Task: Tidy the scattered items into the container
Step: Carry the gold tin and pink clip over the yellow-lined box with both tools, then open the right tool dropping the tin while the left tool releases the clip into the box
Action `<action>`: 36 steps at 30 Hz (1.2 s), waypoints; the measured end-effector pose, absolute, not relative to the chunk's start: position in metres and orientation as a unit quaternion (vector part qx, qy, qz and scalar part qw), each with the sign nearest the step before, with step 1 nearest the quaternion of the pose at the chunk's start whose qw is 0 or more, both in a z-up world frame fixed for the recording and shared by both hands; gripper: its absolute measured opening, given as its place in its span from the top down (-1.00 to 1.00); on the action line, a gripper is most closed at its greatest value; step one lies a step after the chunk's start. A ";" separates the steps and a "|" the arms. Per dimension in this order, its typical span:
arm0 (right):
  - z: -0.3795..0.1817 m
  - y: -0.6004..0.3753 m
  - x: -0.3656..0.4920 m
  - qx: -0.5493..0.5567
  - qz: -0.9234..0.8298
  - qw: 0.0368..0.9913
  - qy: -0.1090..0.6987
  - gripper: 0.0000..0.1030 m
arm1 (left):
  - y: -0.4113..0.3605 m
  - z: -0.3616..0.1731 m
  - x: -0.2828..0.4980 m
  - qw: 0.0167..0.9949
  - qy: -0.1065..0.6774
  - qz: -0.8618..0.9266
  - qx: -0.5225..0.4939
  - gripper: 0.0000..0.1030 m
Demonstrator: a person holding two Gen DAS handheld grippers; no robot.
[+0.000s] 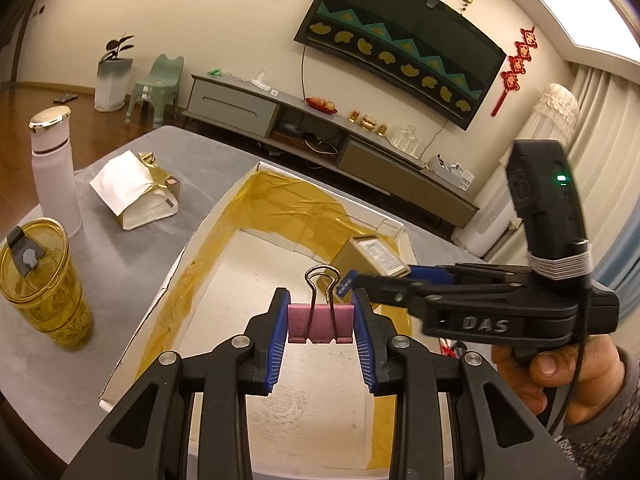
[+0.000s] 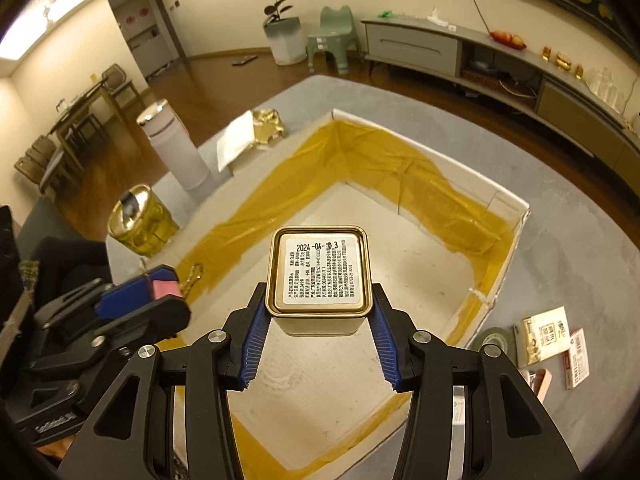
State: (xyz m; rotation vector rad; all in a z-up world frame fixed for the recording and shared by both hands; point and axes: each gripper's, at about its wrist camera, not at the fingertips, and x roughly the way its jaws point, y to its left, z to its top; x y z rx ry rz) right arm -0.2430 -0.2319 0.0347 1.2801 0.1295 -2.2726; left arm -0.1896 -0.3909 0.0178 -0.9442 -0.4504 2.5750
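My own left gripper [image 1: 321, 318] covers the near end of the box [image 1: 178, 264], and its lower arms run off the bottom edge. My right gripper [image 1: 362, 280] blocks part of the gold tin [image 1: 370, 254]. In the right wrist view that tin [image 2: 320, 276] faces me label first; I read a date, the small print blurs. It hides the box floor behind it. The pink binder clip [image 2: 165, 288] shows just a sliver between blue pads. The packets [image 2: 546, 332] at the right: print too small. A pink item [image 2: 542, 384] sits half hidden behind my finger.
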 end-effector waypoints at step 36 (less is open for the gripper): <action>0.038 -0.201 -0.214 0.495 -0.815 0.292 -0.076 0.00 | -0.400 0.040 -0.163 0.126 -0.238 0.898 -0.348 -0.37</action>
